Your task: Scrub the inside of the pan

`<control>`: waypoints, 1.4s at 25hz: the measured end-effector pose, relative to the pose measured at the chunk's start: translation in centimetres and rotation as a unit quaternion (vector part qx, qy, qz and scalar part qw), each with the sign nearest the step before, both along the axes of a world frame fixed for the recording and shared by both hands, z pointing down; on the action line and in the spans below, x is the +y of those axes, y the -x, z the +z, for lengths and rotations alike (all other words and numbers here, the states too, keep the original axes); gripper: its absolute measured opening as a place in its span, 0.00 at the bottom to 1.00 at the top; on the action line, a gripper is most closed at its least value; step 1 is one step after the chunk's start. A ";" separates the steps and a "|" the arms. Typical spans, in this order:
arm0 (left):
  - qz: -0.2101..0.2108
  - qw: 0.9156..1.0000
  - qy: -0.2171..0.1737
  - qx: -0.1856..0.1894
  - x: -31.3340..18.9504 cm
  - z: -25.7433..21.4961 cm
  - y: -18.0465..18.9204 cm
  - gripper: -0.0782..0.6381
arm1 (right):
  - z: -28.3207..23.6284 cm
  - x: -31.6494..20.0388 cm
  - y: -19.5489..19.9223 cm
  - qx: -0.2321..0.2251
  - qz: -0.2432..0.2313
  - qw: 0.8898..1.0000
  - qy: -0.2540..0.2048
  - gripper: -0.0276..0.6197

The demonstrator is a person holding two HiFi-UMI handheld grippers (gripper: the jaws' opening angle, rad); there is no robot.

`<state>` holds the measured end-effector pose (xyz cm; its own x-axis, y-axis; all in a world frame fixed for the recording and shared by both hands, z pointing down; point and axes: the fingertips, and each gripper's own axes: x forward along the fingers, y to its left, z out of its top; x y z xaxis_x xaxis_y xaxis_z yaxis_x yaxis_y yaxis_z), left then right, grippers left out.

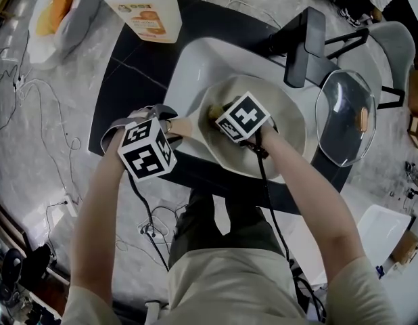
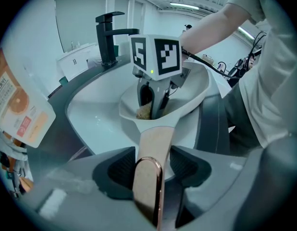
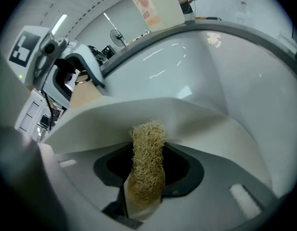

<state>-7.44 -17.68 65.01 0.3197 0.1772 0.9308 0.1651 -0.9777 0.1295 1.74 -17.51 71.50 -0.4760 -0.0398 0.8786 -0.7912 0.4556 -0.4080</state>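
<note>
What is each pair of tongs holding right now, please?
Left tongs: closed on the beige, copper-tipped handle of the white pan.
Right tongs: closed on a straw-coloured fibrous scrubber, inside the pan.

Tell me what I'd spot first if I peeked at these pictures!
A cream pan sits over the white sink in the middle, with two black-and-white marker cubes above it. The right gripper pinches a scratchy tan scrubber inside the pan, while the left gripper clamps the handle. A glass lid lies to the right of the pan.
</note>
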 end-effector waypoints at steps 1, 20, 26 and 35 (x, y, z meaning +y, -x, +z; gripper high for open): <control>0.000 1.000 0.000 0.000 0.0 0.0 0.0 0.44 | 0.6 -0.7 -0.8 0.022 0.005 1.000 -0.018 0.30; 0.003 1.000 -0.015 -0.003 0.0 0.5 0.2 0.43 | 0.5 1.9 -17.8 0.297 0.064 0.952 -0.029 0.30; -0.031 0.999 -0.005 -0.010 0.3 0.5 0.1 0.48 | -5.8 2.8 -16.5 0.234 0.089 0.967 -0.051 0.31; -0.117 0.993 -0.009 -0.008 0.0 -2.0 0.7 0.56 | -12.4 4.5 -13.8 0.163 0.122 0.975 -0.087 0.31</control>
<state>-8.18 -17.67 63.01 0.3344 0.0835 0.9387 -0.0682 -0.9913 0.1125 15.57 -12.99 59.09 -0.1300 -0.2791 0.9514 -0.9592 0.2784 -0.0493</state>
